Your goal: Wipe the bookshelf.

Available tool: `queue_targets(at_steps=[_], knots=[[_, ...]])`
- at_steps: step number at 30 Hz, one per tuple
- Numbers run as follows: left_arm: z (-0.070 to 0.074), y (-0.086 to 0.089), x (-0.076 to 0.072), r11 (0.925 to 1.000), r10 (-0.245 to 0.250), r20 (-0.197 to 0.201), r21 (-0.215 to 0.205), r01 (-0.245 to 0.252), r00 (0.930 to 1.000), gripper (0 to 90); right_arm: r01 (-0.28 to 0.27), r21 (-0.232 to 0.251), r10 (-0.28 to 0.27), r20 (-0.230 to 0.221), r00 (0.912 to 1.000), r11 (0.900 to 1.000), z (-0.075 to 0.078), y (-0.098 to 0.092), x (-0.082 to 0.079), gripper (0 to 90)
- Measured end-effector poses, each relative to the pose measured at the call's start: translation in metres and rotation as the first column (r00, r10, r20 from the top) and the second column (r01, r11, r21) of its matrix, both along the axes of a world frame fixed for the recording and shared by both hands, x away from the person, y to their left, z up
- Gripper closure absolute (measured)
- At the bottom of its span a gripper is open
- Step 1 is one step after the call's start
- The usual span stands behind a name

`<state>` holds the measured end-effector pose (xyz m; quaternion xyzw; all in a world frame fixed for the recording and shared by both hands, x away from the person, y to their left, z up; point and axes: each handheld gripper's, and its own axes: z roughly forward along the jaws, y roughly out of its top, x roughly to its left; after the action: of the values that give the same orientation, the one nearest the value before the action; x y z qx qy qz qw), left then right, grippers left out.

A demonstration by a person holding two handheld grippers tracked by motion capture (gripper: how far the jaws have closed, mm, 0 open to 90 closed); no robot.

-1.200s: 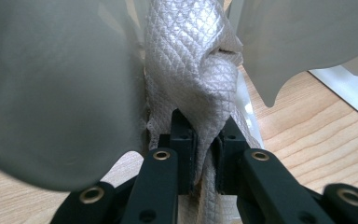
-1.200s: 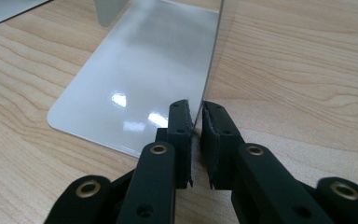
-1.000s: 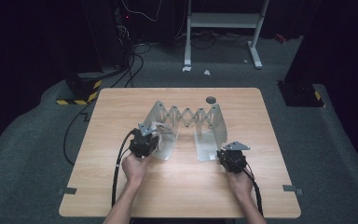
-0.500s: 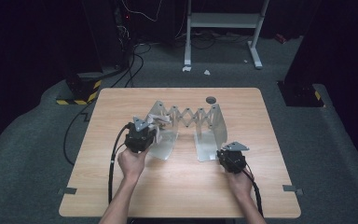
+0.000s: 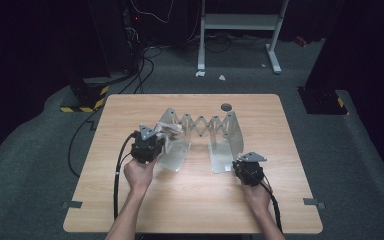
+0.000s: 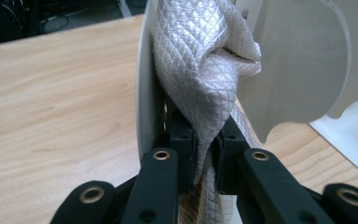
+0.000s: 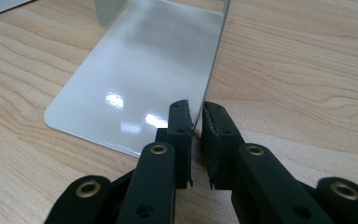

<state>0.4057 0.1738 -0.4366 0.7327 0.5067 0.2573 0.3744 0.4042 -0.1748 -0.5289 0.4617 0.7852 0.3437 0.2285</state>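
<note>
The cloth [image 6: 200, 70] is running out of sight below the left gripper [image 6: 204, 154], whose jaws are clamping it; the right gripper [image 7: 195, 140] is pinching the rack's [image 5: 220, 131] upright end plate [image 7: 212, 60].

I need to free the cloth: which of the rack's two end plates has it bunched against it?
The left end plate, beside the left gripper, which is clamped on the white cloth. The right end plate is bare; the right gripper pinches its edge.
</note>
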Motion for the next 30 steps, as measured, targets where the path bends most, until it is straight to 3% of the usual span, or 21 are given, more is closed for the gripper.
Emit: queue_targets(at_steps=[12,18,23,26,30], knots=[[0.020,0.005,-0.002,1.0000,0.002,0.037,-0.005,-0.002,0.9993,80.6,-0.001,0.000,0.001,0.001,1.0000,1.000,0.000,0.000,0.000,82.0],[0.022,0.005,-0.005,0.9998,0.002,0.052,0.020,-0.003,0.9986,81.1,-0.002,0.000,0.002,0.000,1.0000,1.000,0.000,0.000,0.000,82.0],[0.026,0.010,-0.005,0.9997,-0.006,0.047,-0.021,0.007,0.9989,81.2,-0.002,-0.001,0.002,0.001,1.0000,1.000,0.000,0.000,0.000,82.1],[0.023,0.011,-0.006,0.9996,-0.001,0.047,-0.027,0.002,0.9989,81.2,-0.002,0.000,0.002,0.001,1.0000,1.000,0.000,0.000,0.000,82.1],[0.002,0.011,-0.010,0.9989,0.010,0.022,-0.046,-0.009,0.9997,81.2,-0.002,-0.003,0.002,0.002,1.0000,1.000,0.000,0.000,0.000,82.0]])
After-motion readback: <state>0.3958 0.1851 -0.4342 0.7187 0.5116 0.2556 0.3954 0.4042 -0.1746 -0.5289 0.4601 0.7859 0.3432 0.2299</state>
